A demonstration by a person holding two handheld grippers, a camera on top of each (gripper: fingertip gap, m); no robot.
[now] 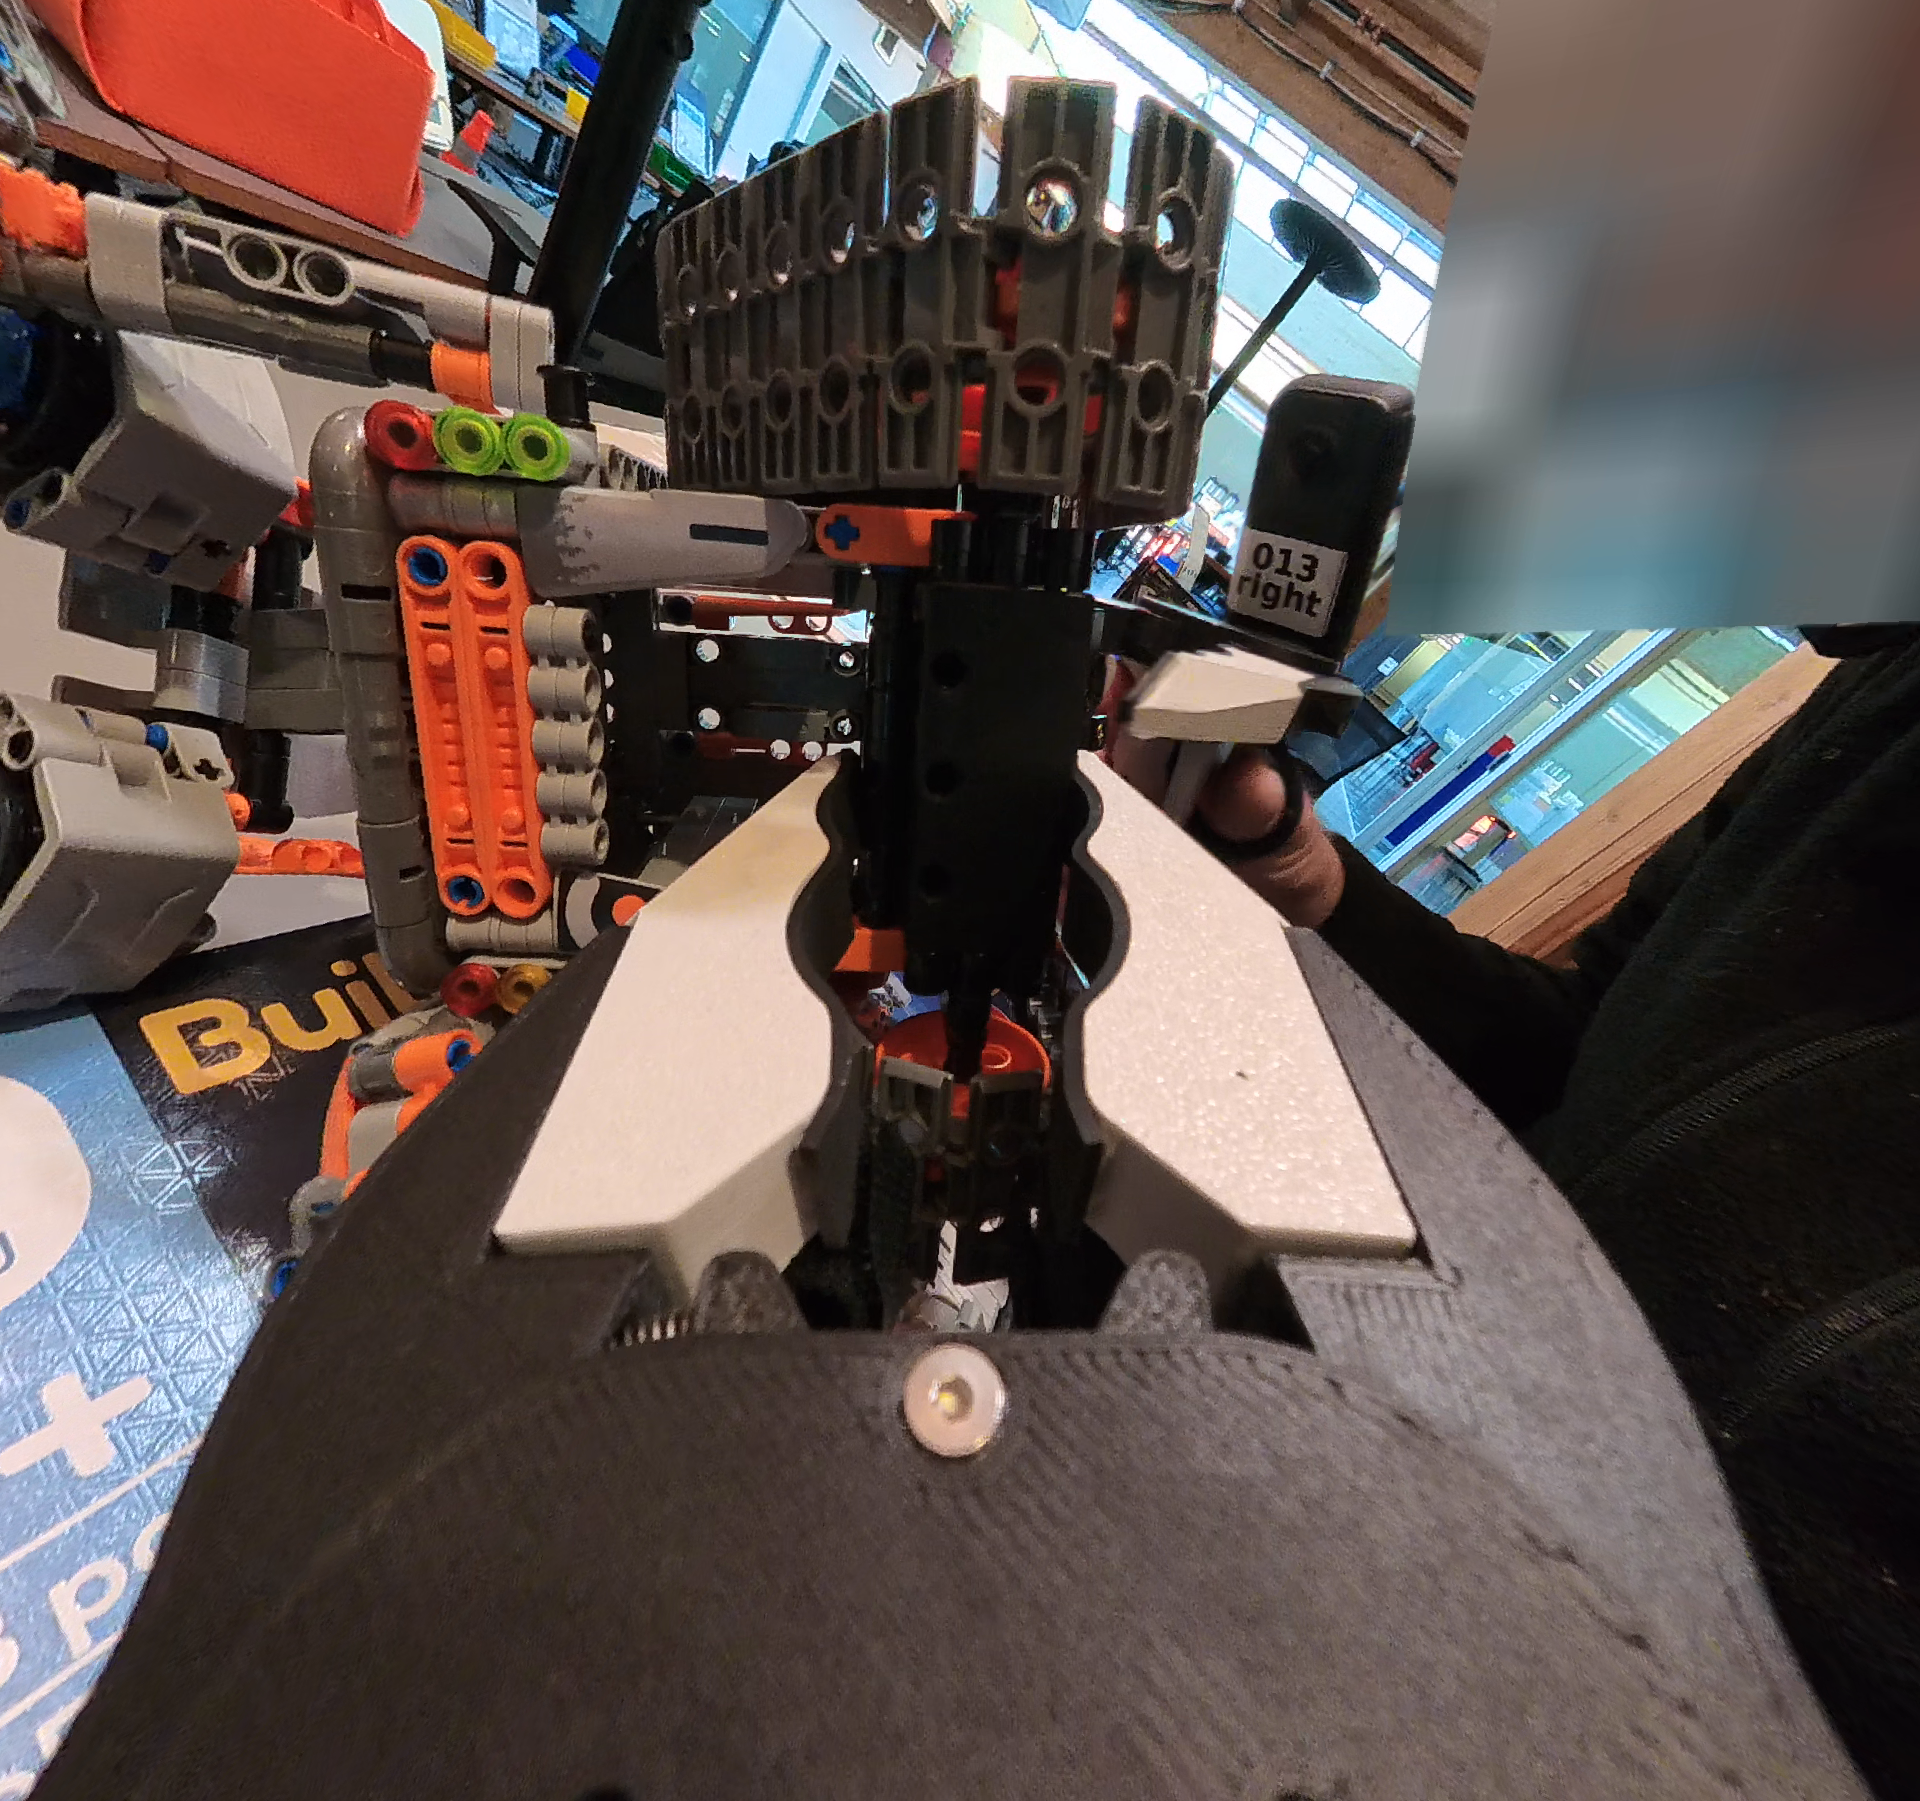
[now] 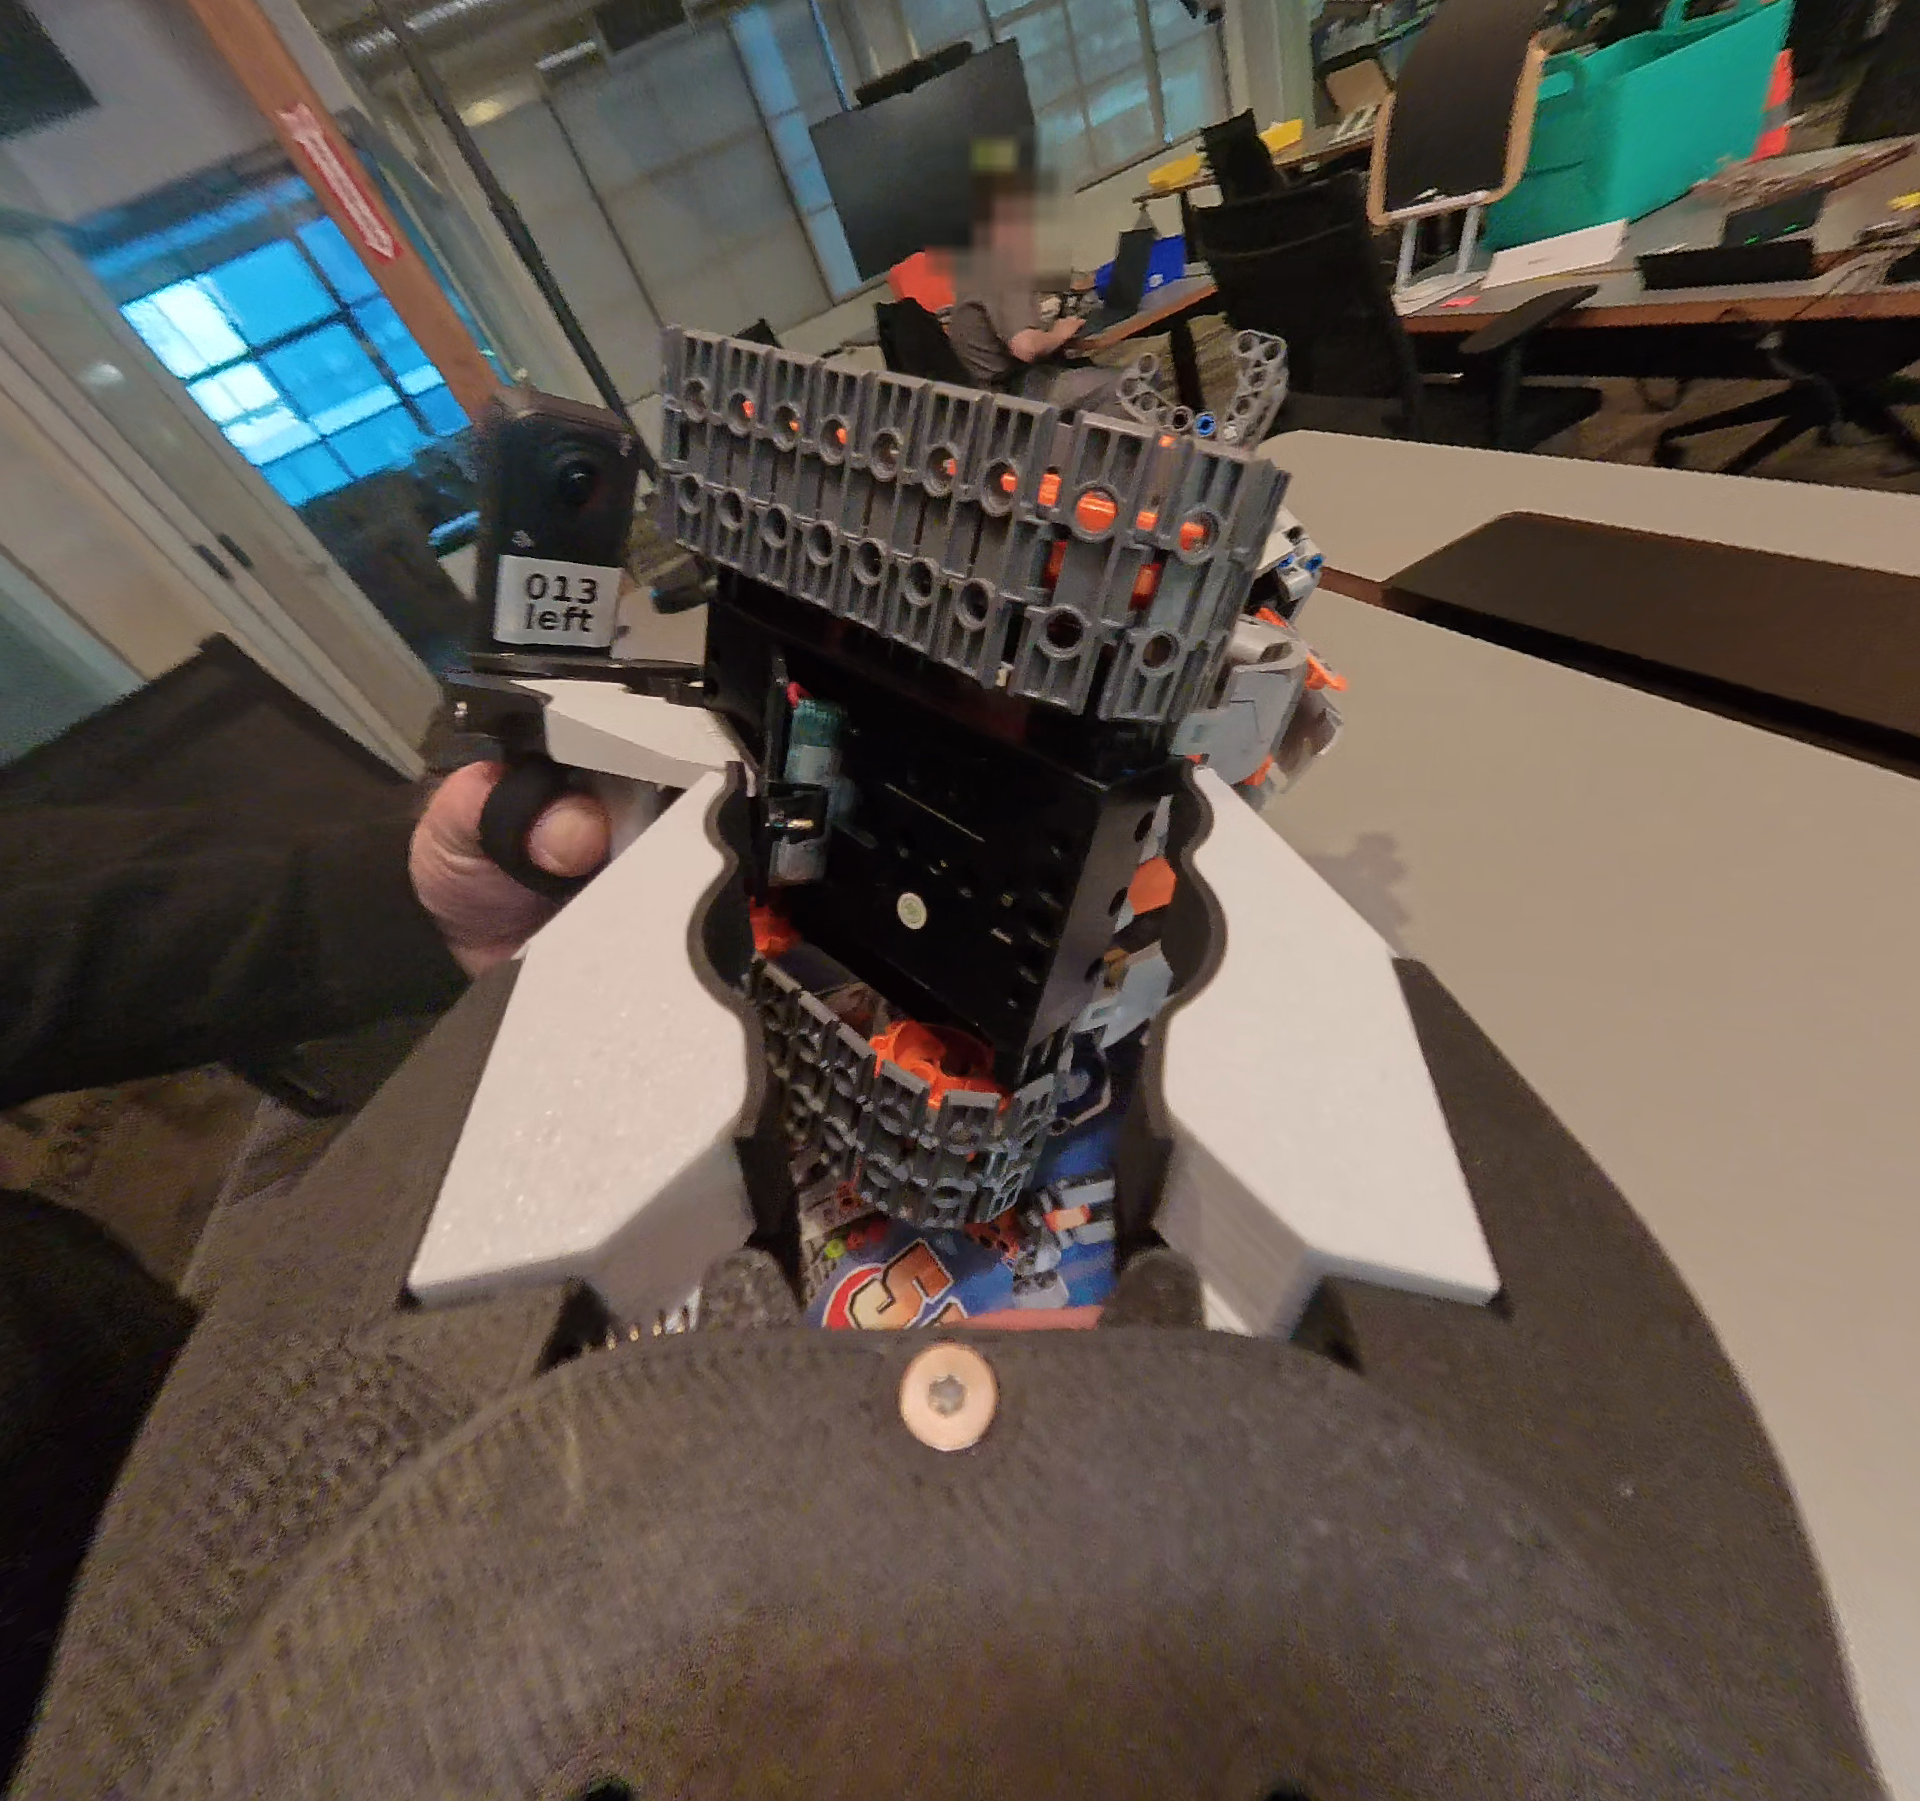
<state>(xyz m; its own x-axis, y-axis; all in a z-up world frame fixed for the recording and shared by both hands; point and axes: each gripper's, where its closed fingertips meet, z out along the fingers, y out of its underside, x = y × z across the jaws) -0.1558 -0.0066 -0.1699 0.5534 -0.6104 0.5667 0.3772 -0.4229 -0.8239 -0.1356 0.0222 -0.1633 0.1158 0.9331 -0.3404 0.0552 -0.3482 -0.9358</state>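
Tracked brick-built module (image 1: 966, 525), black at its core and wrapped in a grey link tread (image 2: 966, 546) with orange pins, is held upright above the bench (image 2: 1558, 972) between two handheld grippers. From one side it is clamped by the left gripper (image 1: 961, 795), whose white jaws are closed narrowly on the black body; from the other it is gripped by the right gripper (image 2: 961, 816), jaws pressed against the black block's flanks. A larger grey-and-orange brick model (image 1: 416, 691) is seen just beside the module, resting on a printed blue mat (image 1: 125, 1232). A dark-sleeved hand (image 2: 488, 868) is seen on the left gripper's handle, below its small black camera (image 2: 561, 515) bearing a white label.
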